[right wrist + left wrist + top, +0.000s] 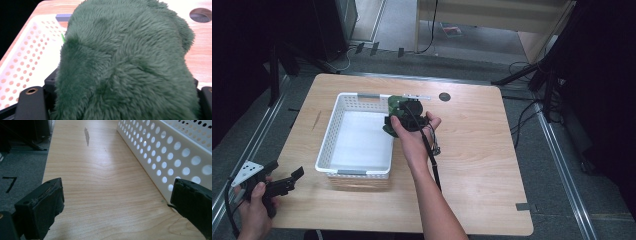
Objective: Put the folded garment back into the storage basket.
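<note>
A dark green plush toy (394, 106) hangs over the right rim of the white perforated basket (343, 102). My right gripper (398, 116) is shut on it, and in the right gripper view its fur (125, 62) hides both jaws, with the basket (25, 50) below and to the left. My left gripper (294, 177) is held at the table's near left corner with its jaws wide apart and nothing between them. In the left gripper view its black fingers (42, 205) frame bare wood beside the basket wall (162, 157).
The wooden table (482, 150) has a round cable hole (444, 97) near its far edge. A grey tape patch (523, 206) lies at the near right. Black stands and cables (532, 75) surround the table on the floor.
</note>
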`<act>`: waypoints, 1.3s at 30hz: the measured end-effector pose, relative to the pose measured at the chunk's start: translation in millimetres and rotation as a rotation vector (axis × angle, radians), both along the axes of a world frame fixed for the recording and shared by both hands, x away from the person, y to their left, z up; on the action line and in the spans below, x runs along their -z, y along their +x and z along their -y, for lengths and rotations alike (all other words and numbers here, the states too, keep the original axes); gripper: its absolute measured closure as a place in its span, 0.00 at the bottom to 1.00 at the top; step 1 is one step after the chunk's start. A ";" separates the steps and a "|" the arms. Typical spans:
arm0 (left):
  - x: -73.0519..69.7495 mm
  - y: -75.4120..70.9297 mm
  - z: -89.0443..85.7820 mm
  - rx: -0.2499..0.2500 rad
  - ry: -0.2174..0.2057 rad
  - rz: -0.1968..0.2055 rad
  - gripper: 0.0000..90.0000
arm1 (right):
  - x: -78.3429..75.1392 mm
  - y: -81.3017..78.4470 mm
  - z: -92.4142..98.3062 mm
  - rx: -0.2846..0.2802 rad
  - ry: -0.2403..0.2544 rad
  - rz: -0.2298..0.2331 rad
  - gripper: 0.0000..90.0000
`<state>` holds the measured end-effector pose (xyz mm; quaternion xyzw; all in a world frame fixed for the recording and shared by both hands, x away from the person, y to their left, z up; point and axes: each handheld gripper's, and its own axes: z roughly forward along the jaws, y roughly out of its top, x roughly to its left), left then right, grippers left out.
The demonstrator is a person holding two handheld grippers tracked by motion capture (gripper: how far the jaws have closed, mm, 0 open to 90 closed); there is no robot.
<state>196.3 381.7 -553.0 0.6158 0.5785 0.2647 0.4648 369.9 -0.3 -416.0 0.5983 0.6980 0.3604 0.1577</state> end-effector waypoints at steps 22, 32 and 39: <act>0.0 0.3 0.0 0.002 0.000 -0.002 0.00 | 0.4 -0.8 -47.0 -0.056 0.023 -0.003 0.23; 0.0 0.4 0.0 0.003 0.000 -0.002 0.00 | 0.3 -1.8 -64.5 -0.082 0.022 -0.004 0.23; 0.0 0.4 0.0 0.005 0.002 -0.003 0.00 | 6.9 -2.9 -77.4 -0.102 0.022 -0.014 0.23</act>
